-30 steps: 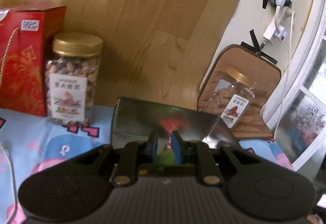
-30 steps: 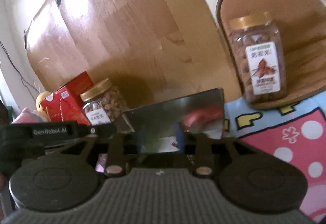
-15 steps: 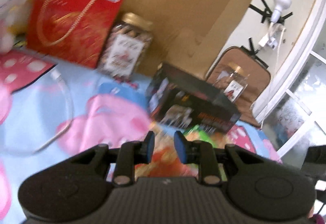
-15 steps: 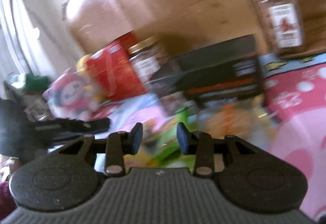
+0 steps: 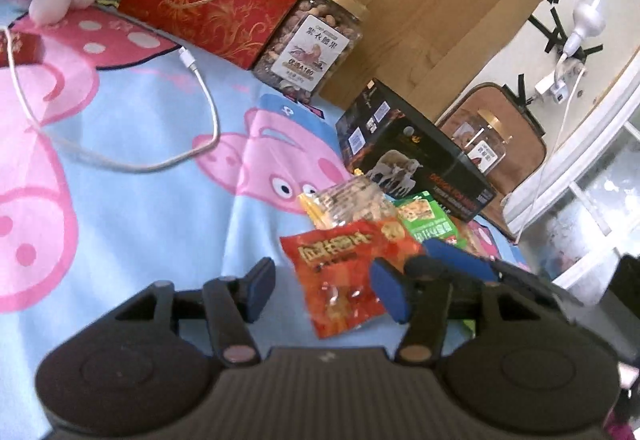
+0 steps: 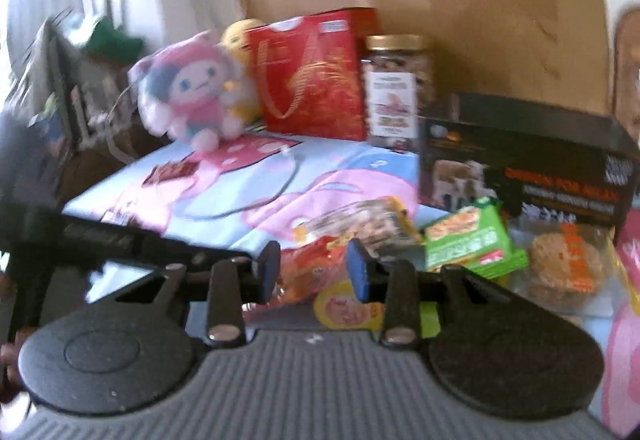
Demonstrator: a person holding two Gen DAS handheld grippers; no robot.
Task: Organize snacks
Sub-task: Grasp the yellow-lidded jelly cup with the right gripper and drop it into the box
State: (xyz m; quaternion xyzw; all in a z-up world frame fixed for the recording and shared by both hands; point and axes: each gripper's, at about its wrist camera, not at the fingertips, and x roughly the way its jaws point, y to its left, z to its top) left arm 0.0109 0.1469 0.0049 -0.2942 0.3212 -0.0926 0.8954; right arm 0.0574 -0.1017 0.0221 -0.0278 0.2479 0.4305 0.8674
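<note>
Behind the snack packets (image 5: 352, 240), black box (image 5: 416, 160) blocks jar (image 5: 486, 144).

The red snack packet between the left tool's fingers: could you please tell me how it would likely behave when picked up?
The red snack packet is probably floppy: its film looks thin and creased. It looks flat, so likely light. The glossy film may slip from the open left tool.
</note>
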